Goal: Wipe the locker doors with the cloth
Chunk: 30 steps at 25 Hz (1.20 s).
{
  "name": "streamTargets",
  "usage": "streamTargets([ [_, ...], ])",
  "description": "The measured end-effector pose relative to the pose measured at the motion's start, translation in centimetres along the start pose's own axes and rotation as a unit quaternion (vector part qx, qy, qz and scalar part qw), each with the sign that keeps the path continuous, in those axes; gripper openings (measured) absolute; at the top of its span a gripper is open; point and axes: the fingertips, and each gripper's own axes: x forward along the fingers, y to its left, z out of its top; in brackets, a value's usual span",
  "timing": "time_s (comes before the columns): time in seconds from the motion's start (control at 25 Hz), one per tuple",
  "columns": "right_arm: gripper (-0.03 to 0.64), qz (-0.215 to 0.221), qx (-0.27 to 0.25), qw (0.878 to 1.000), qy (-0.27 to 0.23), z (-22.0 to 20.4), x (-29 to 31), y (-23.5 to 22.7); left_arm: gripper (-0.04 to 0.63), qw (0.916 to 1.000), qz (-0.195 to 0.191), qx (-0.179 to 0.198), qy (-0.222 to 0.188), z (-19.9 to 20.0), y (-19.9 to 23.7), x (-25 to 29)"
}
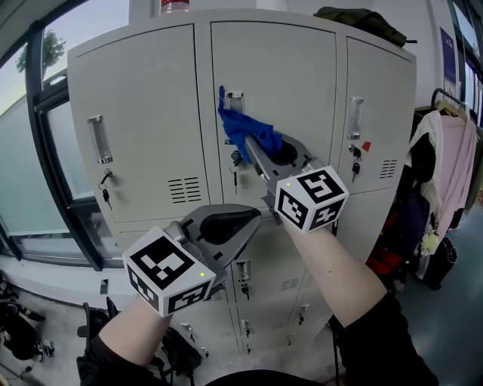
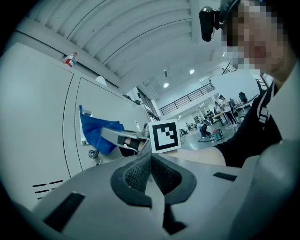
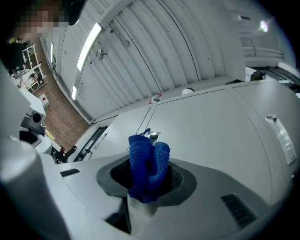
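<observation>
A blue cloth point(image 1: 246, 131) is pressed against the middle upper locker door point(image 1: 294, 83), just below its metal handle point(image 1: 233, 98). My right gripper point(image 1: 254, 148) is shut on it, reaching up and left from its marker cube. In the right gripper view the cloth point(image 3: 147, 165) bunches up between the jaws, with the door point(image 3: 215, 126) beyond. My left gripper point(image 1: 249, 222) hangs lower, in front of the lockers, shut with nothing in it. Its pads point(image 2: 140, 172) meet in the left gripper view, where the cloth point(image 2: 97, 131) shows farther off.
Grey lockers fill the view, with keys hanging in the locks point(image 1: 106, 193) and lower doors point(image 1: 264, 279) beneath. A bottle point(image 1: 175, 6) and a dark bag point(image 1: 362, 21) lie on top. Clothes hang on a rack point(image 1: 453, 158) at right. A window point(image 1: 30, 158) is at left.
</observation>
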Motion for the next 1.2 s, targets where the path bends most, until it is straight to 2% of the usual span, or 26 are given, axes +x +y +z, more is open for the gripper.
streamTargets([
  [0.56, 0.103, -0.117, 0.009, 0.993, -0.004, -0.9, -9.0, -12.4, 0.008, 0.9998, -0.02, -0.003, 0.009, -1.0, -1.0, 4.5],
  [0.84, 0.103, -0.161, 0.001, 0.987, -0.001, -1.2, -12.1, -15.5, 0.008, 0.9998, -0.019, -0.007, 0.003, -1.3, -0.9, 4.5],
  [0.96, 0.103, -0.156, 0.009, 0.988, -0.012, -1.1, -12.3, -14.5, 0.008, 0.9998, -0.016, -0.008, 0.005, -1.6, -0.6, 3.8],
  [1.2, 0.103, -0.084, 0.032, 0.995, -0.035, -1.2, -9.4, -6.9, 0.008, 0.9999, -0.005, -0.011, 0.005, -1.8, 0.0, 1.6],
])
